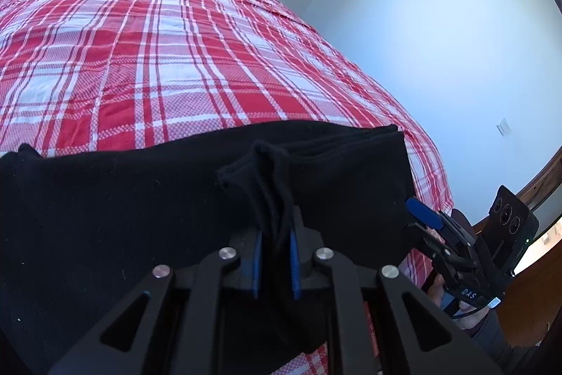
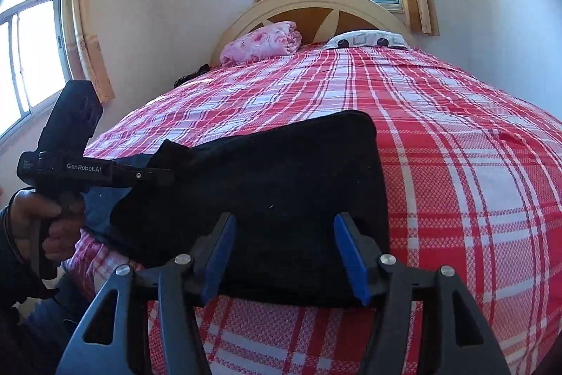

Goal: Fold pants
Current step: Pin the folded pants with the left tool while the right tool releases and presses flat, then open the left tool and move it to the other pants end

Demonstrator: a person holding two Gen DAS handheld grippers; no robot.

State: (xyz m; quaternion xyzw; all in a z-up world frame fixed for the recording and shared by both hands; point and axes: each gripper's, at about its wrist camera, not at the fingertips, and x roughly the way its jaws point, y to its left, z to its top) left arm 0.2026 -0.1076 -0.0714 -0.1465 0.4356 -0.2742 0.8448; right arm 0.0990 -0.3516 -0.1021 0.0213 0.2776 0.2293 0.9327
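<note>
The black pants (image 2: 281, 185) lie folded across the near end of the bed (image 2: 456, 164), on its red and white checked cover. The left gripper (image 1: 275, 234) is clamped tight on a bunched fold of the pants, dark cloth pinched up between its blue pads (image 1: 294, 255). The right gripper (image 2: 286, 255) stands released, its blue pads (image 2: 351, 255) spread wide over the near edge of the pants, gripping nothing. At the headboard (image 2: 316, 2) sit a pink pillow (image 2: 261, 41) and a white patterned one (image 2: 368, 39).
</note>
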